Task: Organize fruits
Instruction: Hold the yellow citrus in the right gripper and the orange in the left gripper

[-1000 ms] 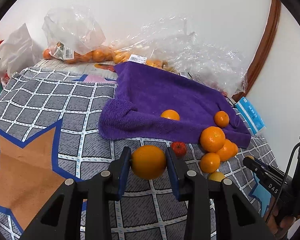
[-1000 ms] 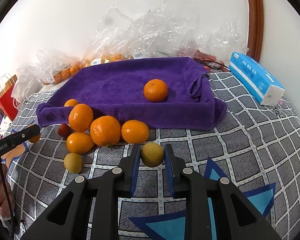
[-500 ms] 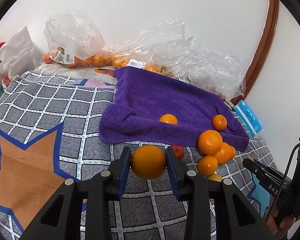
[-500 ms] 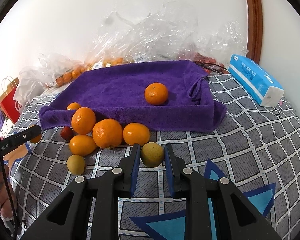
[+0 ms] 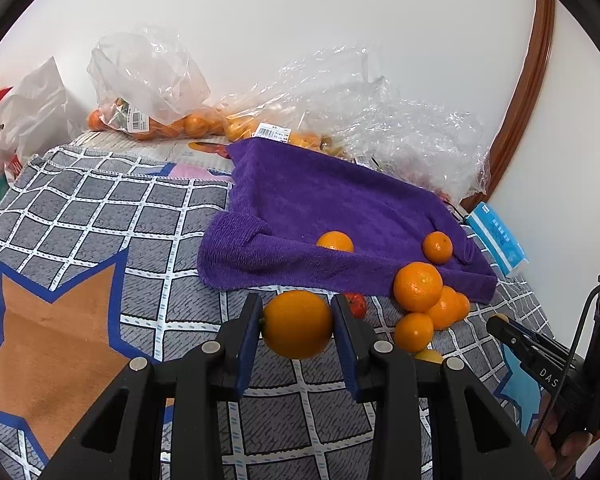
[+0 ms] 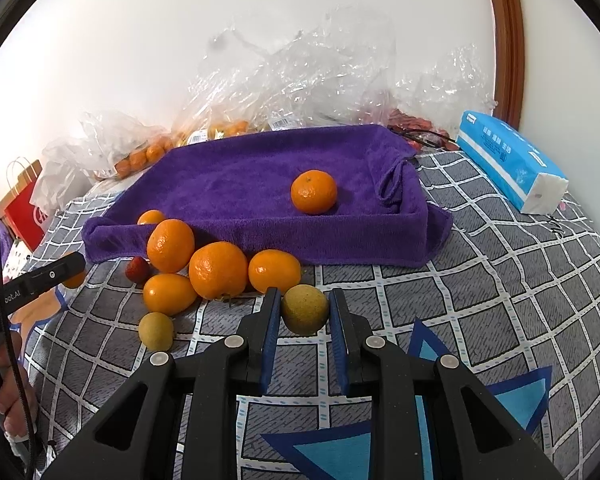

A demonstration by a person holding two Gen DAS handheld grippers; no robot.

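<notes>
Your left claw (image 5: 297, 326) is clamped on a large orange (image 5: 297, 324), held at lower centre of the left wrist view above the checked cloth (image 5: 100, 216). Your right claw (image 6: 304, 312) is clamped on a small yellow-green fruit (image 6: 304, 309) at lower centre of the right wrist view.

The purple towel (image 6: 252, 176) lies in mid frame, its edges raised like a tray. One mandarin (image 6: 314, 192) sits fully in view on it; a second orange fruit (image 6: 151, 217) at its left end is half hidden behind the towel's front fold.

Just in front of the towel, a cluster of four oranges (image 6: 218, 269) lies touching, with a small red fruit (image 6: 137, 269) partly hidden behind them and another yellow-green fruit (image 6: 156, 331) just below.

The clear plastic bags (image 6: 300, 76) at the upper centre blur their contents; only some orange fruit shows through. The blue tissue pack (image 6: 510, 162) lies at the right. In the left wrist view your right claw shows only side-on at the lower right.
</notes>
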